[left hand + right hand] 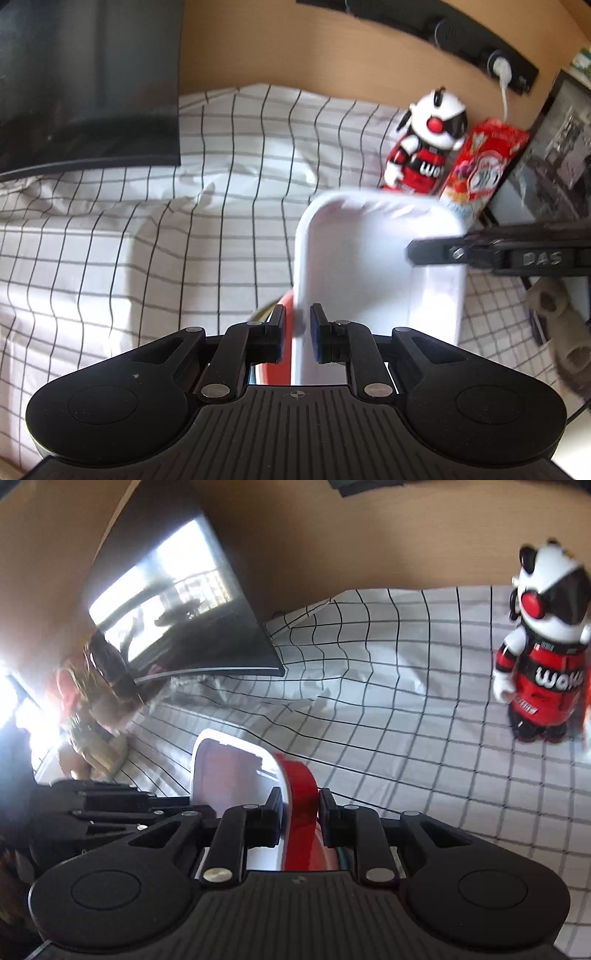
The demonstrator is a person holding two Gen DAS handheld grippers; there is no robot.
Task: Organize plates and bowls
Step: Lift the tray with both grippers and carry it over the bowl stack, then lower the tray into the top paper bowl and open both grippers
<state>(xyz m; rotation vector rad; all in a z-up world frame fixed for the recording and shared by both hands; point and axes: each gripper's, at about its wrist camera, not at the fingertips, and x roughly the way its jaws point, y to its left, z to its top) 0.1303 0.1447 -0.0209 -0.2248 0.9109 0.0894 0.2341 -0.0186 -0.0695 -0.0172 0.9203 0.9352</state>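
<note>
Your left claw (297, 328) pinches the white rectangular tray's (369, 266) near rim. Your right claw (298, 812) clamps the tray's edge together with a red dish (301, 779), toy robot (543, 664) at two o'clock.

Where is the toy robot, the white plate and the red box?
toy robot (539, 679), right wrist view, red chest.
white plate (354, 266), left wrist view, inner flat face.
red box (476, 162), left wrist view, printed front.

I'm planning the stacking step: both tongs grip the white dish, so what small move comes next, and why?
Probably lower the white dish level onto the checked cloth. Left tongs and right tongs pinch opposite rims, it hangs tilted, and bare cloth lies underneath.
</note>
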